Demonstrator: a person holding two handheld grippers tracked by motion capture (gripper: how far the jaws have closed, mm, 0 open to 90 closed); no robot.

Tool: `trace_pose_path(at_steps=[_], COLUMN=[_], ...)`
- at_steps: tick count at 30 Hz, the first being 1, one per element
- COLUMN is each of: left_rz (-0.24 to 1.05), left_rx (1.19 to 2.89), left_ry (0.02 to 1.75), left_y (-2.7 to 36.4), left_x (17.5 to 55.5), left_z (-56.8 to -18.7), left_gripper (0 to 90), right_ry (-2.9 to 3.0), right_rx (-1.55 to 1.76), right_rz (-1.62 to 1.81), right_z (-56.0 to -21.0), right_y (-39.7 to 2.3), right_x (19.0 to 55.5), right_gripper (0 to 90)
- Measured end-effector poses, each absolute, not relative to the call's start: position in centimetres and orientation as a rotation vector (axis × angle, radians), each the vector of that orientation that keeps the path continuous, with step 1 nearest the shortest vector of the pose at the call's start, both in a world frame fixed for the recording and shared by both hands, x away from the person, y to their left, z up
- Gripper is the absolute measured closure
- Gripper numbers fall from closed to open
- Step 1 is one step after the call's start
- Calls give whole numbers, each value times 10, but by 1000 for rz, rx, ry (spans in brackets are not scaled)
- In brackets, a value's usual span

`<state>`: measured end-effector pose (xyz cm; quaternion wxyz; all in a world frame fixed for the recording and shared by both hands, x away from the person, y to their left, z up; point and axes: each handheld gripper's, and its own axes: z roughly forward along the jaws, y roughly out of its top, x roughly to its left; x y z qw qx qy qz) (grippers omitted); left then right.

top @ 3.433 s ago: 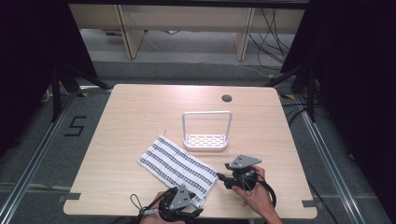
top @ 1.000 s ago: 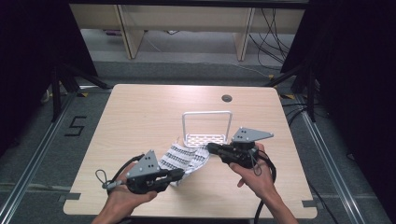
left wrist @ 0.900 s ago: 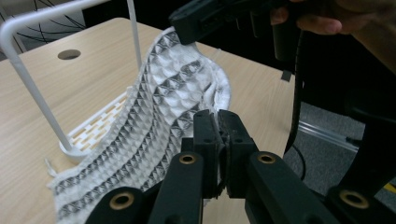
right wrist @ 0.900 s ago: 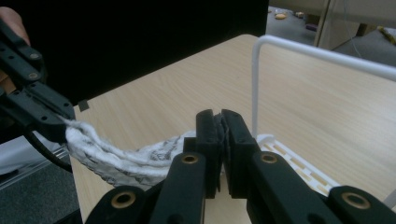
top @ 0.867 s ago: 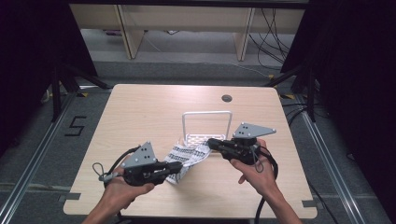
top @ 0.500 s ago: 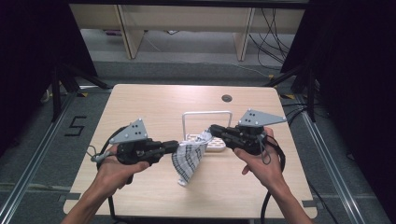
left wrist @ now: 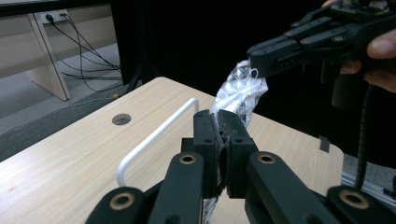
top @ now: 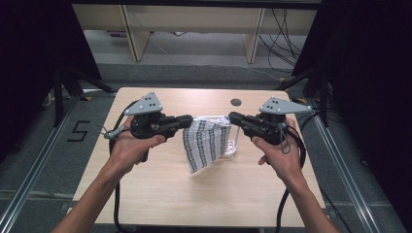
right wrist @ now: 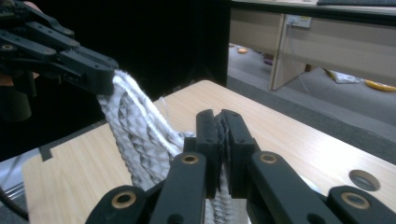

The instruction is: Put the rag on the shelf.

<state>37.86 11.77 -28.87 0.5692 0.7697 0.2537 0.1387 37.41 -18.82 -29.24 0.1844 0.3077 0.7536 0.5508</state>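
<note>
Striped cloth (top: 206, 142) hangs in the air above the middle of the tabletop (top: 155, 189), stretched along its top edge between two hand-held tools and drooping in loose folds below, its lowest corner close to the wood or perhaps just brushing it. Left tool (top: 186, 120) has its jaws clamped tight on the cloth's left upper corner; in the left gripper view (left wrist: 218, 132) a sliver of fabric runs between the closed black jaws. Right tool (top: 235, 118) is likewise pressed shut on the opposite corner, and its own view (right wrist: 219, 133) shows the waffle-textured weave pinched there. Behind the cloth, towards the far side, a white wire rack (top: 234, 144) with an upright loop handle stands on the tabletop, partly hidden by the fabric. A round cable hole (top: 236, 102) lies at the far edge. Judging by the scene, the lift and spread is done; what seems left is to lay, fold or drape the cloth, possibly on the rack, and release both corners.
</note>
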Motion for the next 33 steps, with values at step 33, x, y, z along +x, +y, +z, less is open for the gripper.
trace_pose_path(at_steps=[33], left_rz=[367], left_rx=[1724], left_ry=[709], left_y=[83], left_x=[460], left_z=[-251], left_gripper=[863], right_ry=[1980], right_rx=[981], right_rz=[1534], right_z=[-257], right_y=[-199], right_x=[432], right_gripper=[871])
